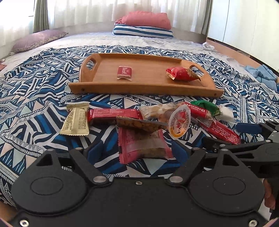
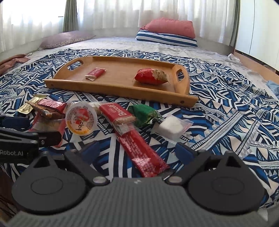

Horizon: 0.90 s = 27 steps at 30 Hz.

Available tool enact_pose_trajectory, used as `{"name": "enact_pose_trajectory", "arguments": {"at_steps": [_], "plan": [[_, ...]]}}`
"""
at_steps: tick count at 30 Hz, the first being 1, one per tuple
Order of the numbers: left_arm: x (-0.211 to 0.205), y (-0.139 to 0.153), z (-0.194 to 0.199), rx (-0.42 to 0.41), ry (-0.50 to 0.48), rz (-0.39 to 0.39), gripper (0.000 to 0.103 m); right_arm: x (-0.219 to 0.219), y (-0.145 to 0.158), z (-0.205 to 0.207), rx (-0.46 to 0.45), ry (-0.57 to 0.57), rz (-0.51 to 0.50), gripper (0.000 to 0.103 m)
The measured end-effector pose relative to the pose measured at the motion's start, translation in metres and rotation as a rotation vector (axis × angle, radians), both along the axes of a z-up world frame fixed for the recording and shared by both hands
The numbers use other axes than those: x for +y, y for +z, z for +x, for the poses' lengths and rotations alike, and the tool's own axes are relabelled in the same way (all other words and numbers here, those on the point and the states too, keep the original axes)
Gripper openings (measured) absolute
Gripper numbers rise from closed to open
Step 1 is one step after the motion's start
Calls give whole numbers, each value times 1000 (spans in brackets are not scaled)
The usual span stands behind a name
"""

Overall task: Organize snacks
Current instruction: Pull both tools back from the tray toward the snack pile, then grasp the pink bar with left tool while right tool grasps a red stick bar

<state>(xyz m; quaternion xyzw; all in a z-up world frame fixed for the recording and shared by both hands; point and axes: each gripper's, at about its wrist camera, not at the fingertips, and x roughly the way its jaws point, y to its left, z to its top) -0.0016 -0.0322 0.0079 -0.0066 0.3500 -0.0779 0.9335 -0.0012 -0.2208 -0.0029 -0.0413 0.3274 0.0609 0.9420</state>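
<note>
Snacks [image 1: 144, 122] heaped before wooden tray [image 1: 144, 87], Biscoff packet [image 1: 124, 72], red pouch [image 1: 181, 73] inside

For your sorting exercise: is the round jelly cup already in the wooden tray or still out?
Out. The jelly cup lies on the patterned bedspread among loose snacks, nearer than the wooden tray.

Both views are lit by strong daylight diffused through the sheer curtains [image 1: 97, 10] at the far side, which are blown out to near white. The bed [image 2: 218, 111] is evenly and brightly lit, with soft shadows cast only under the wooden tray [image 1: 144, 89]. Foil wrappers show small glints. Marked fisheye bending and dark corners are seen at the edges. Focus is sharp throughout.
</note>
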Motion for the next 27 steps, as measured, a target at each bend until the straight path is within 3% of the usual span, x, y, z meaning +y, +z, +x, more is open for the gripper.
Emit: {"name": "enact_pose_trajectory", "arguments": {"at_steps": [10,15,27], "plan": [[-3,0,0,-3,-10,10,71,7,0,-2,-5,8,14,85],[-4,-1,2,-5,-11,13,70,10,0,-3,-10,8,14,71],[-7,-3,-1,-19,-18,37,65,19,2,-3,-9,22,28,50]]}}
